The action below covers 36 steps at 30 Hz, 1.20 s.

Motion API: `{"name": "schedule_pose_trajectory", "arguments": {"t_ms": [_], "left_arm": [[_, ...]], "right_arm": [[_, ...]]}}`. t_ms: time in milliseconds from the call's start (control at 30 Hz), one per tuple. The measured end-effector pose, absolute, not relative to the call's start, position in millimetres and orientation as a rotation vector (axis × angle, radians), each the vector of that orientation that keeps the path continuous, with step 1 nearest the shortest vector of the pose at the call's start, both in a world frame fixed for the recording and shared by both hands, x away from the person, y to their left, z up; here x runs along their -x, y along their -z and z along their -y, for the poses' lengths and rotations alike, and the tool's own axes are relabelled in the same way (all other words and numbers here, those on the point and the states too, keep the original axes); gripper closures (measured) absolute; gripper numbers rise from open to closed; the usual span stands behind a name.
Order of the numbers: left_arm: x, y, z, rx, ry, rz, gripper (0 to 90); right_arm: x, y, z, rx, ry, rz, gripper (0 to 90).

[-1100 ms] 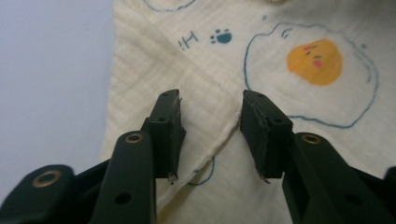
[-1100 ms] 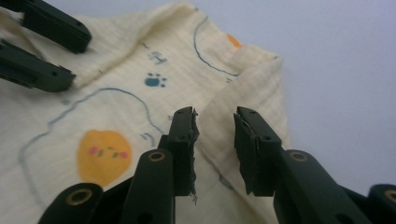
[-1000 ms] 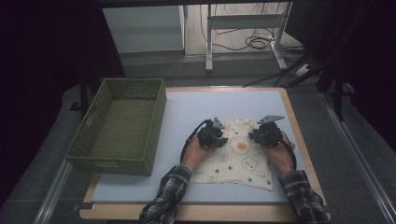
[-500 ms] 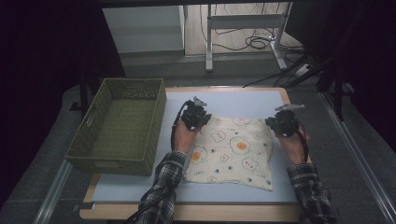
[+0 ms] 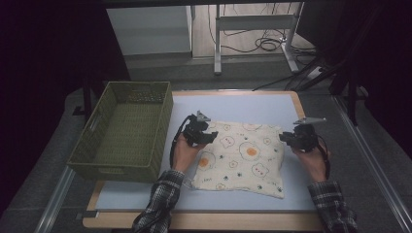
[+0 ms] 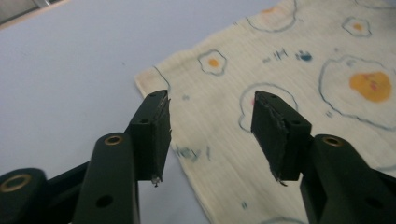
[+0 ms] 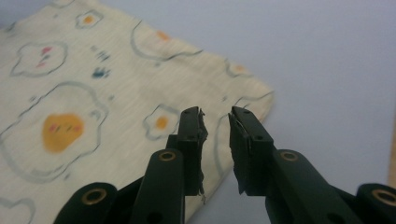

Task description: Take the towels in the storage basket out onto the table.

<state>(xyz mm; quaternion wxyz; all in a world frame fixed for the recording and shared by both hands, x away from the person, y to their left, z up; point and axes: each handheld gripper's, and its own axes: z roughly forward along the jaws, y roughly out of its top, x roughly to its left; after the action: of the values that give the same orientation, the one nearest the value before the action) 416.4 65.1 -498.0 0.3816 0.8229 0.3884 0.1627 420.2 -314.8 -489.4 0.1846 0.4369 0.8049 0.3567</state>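
Observation:
A cream cloth (image 5: 243, 158) printed with fried eggs lies spread flat on the pale blue table top (image 5: 252, 104). My left gripper (image 5: 203, 132) hovers at the cloth's far left corner. In the left gripper view the cloth (image 6: 299, 70) lies below my left gripper (image 6: 210, 100); its jaws have just been opening and stand wide apart with nothing pinched between them. My right gripper (image 5: 295, 138) is at the cloth's far right corner. In the right gripper view my right gripper (image 7: 215, 116) shows a narrow gap, and the cloth (image 7: 93, 93) lies beneath it, not gripped.
An empty green woven basket (image 5: 116, 167) stands on the left of the table, close beside the left hand. Bare table top (image 7: 327, 56) lies to the right of the cloth. The wooden table edge (image 5: 204, 222) runs along the front.
Both hands have moved apart from the cloth's middle to its far corners, and the cloth has gone from bunched to spread flat. The left jaws have widened.

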Motion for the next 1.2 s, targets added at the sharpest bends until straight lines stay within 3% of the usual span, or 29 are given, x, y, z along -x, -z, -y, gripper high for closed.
{"name": "schedule_pose_trajectory", "arguments": {"t_ms": [200,367,467,533,600,767,833,1000,1200], "left_arm": [[-386.3,508.6,-69.1,-2.109,-0.372,-0.962,42.8],[-364.3,516.5,-72.2,-2.136,-0.373,-0.938,41.0],[-356.2,521.5,-75.4,-2.148,-0.373,-0.928,40.6],[-352.7,524.3,-77.0,-2.146,-0.369,-0.937,40.4],[-349.3,527.0,-78.8,-2.145,-0.363,-0.946,40.2],[-340.3,527.2,-84.7,-2.132,-0.363,-0.944,40.2],[-336.0,524.7,-87.5,-2.123,-0.362,-0.940,39.6],[-320.4,522.5,-92.3,-2.126,-0.353,-0.919,39.6],[-297.9,524.8,-101.6,-2.146,-0.321,-0.893,48.6]], "right_arm": [[-388.2,496.5,314.6,-1.197,-1.004,-2.335,72.4],[-361.3,503.0,315.3,-1.207,-1.007,-2.370,61.2],[-354.3,510.3,310.1,-1.181,-0.992,-2.394,60.1],[-351.4,516.1,303.5,-1.149,-0.931,-2.405,64.3],[-348.3,516.7,300.3,-1.132,-0.953,-2.406,84.7],[-342.0,510.9,296.1,-1.105,-0.903,-2.395,88.6],[-338.1,500.7,300.2,-1.111,-0.930,-2.362,87.5],[-327.4,490.2,311.2,-1.132,-0.941,-2.353,72.5],[-299.1,499.5,314.0,-1.117,-0.984,-2.420,70.5]]}}
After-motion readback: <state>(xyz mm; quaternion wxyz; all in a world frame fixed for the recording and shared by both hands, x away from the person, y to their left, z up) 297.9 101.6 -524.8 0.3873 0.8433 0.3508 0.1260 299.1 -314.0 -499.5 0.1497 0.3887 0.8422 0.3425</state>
